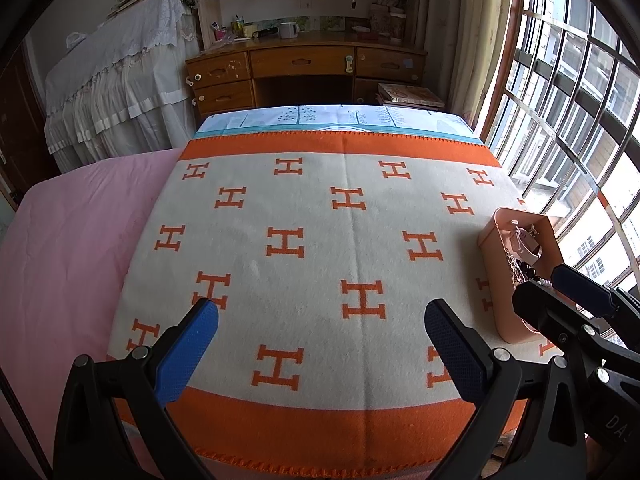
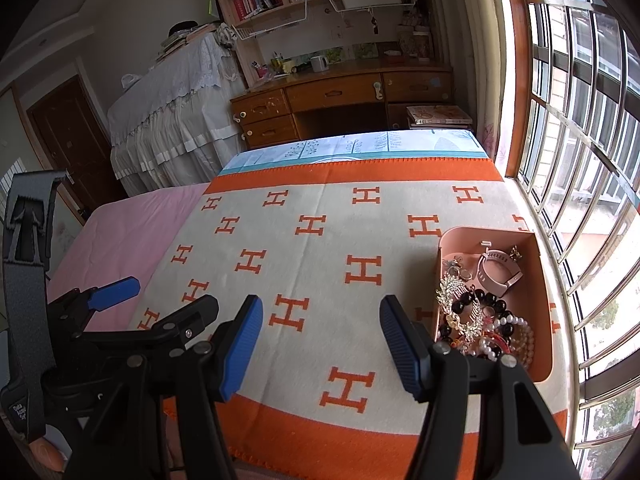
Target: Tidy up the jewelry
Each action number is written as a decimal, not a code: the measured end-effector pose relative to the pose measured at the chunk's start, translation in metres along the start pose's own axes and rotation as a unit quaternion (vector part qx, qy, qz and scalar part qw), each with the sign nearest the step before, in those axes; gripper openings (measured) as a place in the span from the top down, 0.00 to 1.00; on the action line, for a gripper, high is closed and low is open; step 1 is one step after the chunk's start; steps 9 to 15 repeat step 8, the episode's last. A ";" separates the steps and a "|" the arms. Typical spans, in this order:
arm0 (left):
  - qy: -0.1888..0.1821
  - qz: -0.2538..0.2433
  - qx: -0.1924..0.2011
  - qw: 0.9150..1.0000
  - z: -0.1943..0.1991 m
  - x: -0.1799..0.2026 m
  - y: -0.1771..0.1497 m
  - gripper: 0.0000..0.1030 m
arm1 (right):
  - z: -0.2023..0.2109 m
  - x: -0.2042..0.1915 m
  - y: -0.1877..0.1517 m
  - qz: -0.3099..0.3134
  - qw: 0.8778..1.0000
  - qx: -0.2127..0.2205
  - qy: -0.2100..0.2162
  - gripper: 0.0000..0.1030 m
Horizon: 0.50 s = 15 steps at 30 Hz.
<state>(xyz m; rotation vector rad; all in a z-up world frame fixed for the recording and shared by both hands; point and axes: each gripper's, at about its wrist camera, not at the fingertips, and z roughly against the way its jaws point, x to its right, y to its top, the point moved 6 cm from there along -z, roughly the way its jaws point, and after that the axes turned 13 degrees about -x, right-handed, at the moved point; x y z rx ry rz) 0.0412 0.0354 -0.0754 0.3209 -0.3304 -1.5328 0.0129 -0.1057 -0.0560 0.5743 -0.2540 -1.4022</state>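
Fingers of the right gripper (image 2: 320,344) are standing spread over the blanket (image 2: 320,248), pinching nothing; the left gripper (image 1: 320,344) is gaping empty too. Jewelry (image 2: 480,320) is sitting tangled in the pink box (image 2: 446,240) at three o'clock, so swinging right and picking one loose strand looks wisest

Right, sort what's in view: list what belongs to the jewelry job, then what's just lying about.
For the job:
- pink box
- bead necklaces
- silver hair comb
- pink watch
- left tongs, open and empty
- right tongs, open and empty

Lying about:
- blanket
- mug
- books
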 end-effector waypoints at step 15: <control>-0.005 0.003 -0.003 1.000 -0.001 -0.004 -0.002 0.01 | 0.000 0.000 0.004 0.000 1.000 -0.001 0.000 0.40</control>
